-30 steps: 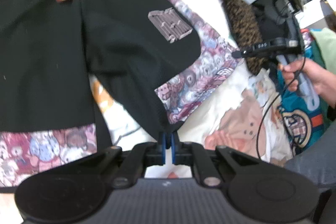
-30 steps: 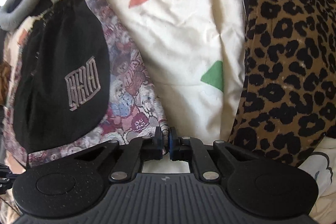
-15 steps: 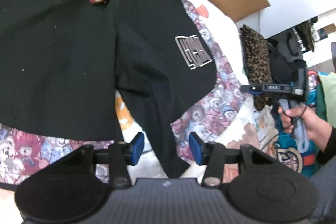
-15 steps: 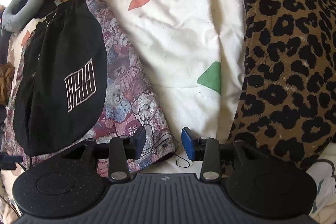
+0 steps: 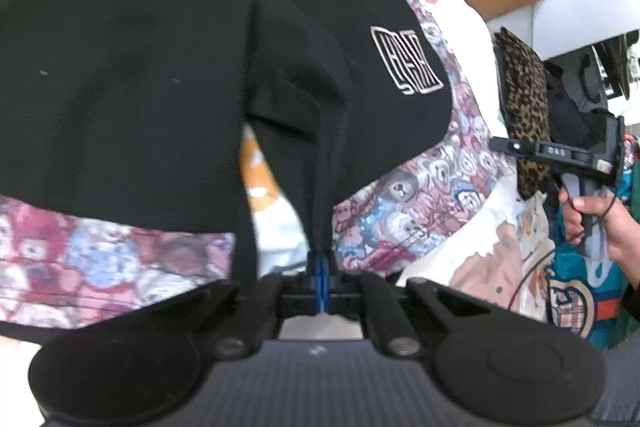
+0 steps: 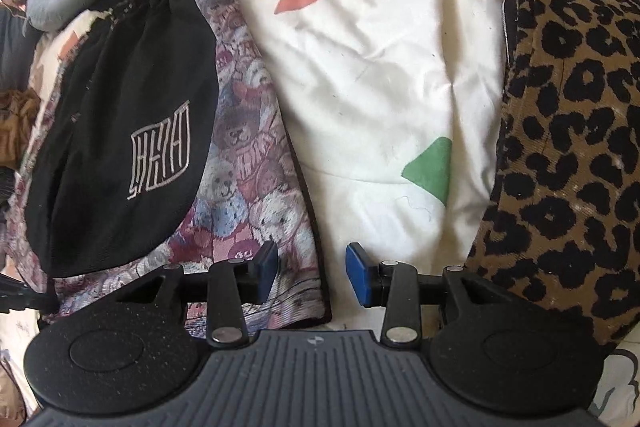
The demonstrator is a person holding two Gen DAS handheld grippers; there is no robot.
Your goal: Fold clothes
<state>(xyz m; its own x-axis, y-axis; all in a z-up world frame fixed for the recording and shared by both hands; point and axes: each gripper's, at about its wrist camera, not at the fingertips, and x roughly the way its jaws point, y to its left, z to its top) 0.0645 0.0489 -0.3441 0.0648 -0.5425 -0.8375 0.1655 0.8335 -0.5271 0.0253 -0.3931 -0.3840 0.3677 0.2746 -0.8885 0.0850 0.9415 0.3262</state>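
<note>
left tongs (image 5: 322, 277): black linkage arms, silver pivot screws, blue pads, ribbed grey body, round black side discs. right tongs (image 6: 312, 271): same build. right hand (image 5: 600, 223): thin black cable looped below, dark sleeve cuff.

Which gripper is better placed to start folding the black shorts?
Left. The left gripper is shut on the hem tip of the black shorts. The right gripper is open over the teddy-bear fabric, holding nothing.
</note>
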